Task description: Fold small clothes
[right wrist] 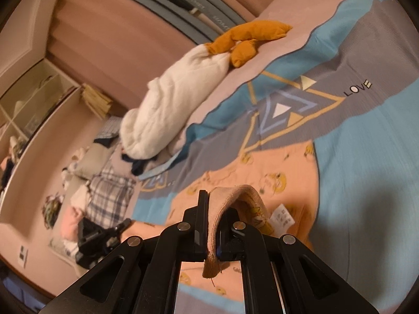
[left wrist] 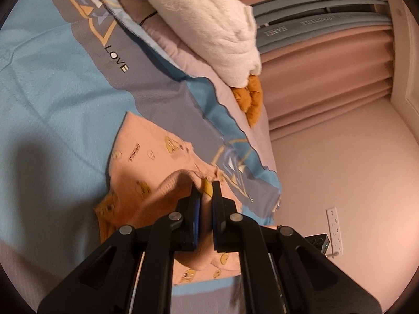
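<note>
My left gripper (left wrist: 207,191) is clenched on the ribbed hem of a small peach garment (left wrist: 149,154), the cloth pinched between the blue pads with a fold of it arched up just left of the fingers. The garment is a soft peach-orange knit printed with little yellow cartoon faces and small dark lettering. Most of it lies flat on the bed cover (left wrist: 52,83), spreading away from me and under my frame.

My right gripper (right wrist: 212,201) is clenched on the same garment (right wrist: 262,162) at another stretch of the ribbed band, which loops over the right finger and hangs down between the jaws, a loose thread trailing from its end. A white care label (right wrist: 281,219) shows on the inside, just right of my fingers.

The bed cover is light blue with a wide grey band, yellow and blue triangle outlines and the word LOVE in black. Beyond its edge lies a pinkish sheet, and on it a white plush toy (right wrist: 167,115) with orange feet (right wrist: 243,41). Behind the bed hang pinkish pleated curtains (left wrist: 327,78) with grey bands. In the left view a white socket strip (left wrist: 335,230) sits on the wall. In the right view a plaid cloth (right wrist: 110,193) and scattered clothes lie at the bed's far end, beside a shelf unit (right wrist: 31,102).
</note>
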A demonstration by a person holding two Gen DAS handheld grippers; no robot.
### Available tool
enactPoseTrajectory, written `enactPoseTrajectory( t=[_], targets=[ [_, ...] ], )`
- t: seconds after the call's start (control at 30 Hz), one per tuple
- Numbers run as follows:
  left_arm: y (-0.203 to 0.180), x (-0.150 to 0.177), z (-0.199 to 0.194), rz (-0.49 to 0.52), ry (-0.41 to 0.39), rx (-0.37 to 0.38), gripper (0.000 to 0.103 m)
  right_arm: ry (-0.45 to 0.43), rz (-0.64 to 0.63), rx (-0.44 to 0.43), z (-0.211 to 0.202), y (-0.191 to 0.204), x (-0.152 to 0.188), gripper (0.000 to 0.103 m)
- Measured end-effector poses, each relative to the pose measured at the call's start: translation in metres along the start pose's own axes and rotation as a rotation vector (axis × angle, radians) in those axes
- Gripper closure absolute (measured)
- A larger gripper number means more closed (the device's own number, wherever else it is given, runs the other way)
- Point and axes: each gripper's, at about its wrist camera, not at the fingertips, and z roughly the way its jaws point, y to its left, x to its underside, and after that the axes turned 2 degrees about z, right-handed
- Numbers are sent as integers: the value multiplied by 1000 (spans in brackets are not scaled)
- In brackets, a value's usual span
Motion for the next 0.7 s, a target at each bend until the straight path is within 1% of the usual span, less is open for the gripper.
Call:
enactPoseTrajectory(
  t=[0.1,0.17,0.33,0.37,0.4,0.5,0.57,0.6,0.63,0.67,0.7],
  targets=[
    [8,-8,14,-5,17,-40,99,16,12,50,16,-11,-8,97],
    [15,-10,25,-12,42,-71,99,45,32,77,27,-20,-10,97],
    [30,-9,41,-19,98,-136,98,146,92,87,47,-42,-6,97],
    [34,-9,42,-31,104,-137,98,156,98,91,49,-45,-5,97],
    [37,-11,42,-48,107,-131,98,167,104,94,51,-47,-4,97],
    [46,-17,44,-113,111,-115,98,201,164,64,55,-56,-6,97],
    [53,-24,48,-199,123,-86,98,238,255,47,60,-66,-11,97],
    [56,-28,51,-247,124,-85,96,257,319,35,64,-73,-13,97],
    [63,-34,52,-325,105,-87,91,271,399,21,69,-82,-17,97],
    [67,-38,52,-376,83,-81,73,268,457,8,72,-88,-20,94],
    [72,-45,52,-437,44,-78,44,249,511,-3,74,-93,-25,83]
  ],
)
